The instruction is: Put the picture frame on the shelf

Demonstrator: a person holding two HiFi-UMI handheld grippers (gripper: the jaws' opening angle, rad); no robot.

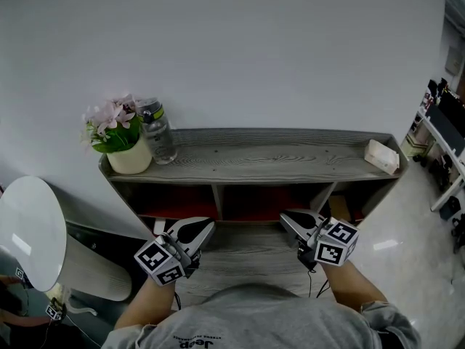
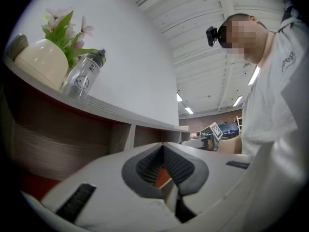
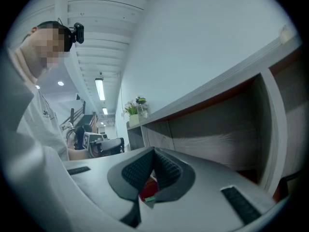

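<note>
- The long grey wooden shelf [image 1: 261, 155] stands against the white wall. Under its top it has open boxes side by side, and the floors inside them [image 1: 251, 203] are red.
- A white round table top [image 1: 29, 231] is down at the left, well apart from the shelf things.
- The left gripper [image 1: 209, 225] is held low in front of the shelf boxes. Its two jaws are pressed together at the tips, and nothing is between them [image 2: 162, 146].
- The right gripper [image 1: 285, 217] is beside it, held low too. Its jaws are also pressed together, with nothing held [image 3: 153, 150].
- A cream pot [image 1: 131, 158] sits at the left end of the shelf top. Pink flowers [image 1: 112, 115] with green leaves are in it.
- A clear bottle [image 1: 158, 133] with a dark lid stands up just beside the pot. I cannot tell what is in it.
- A small pale box [image 1: 382, 156] lies at the right end of the shelf top, far from both grippers. It may be the picture frame, but I cannot tell for sure.
</note>
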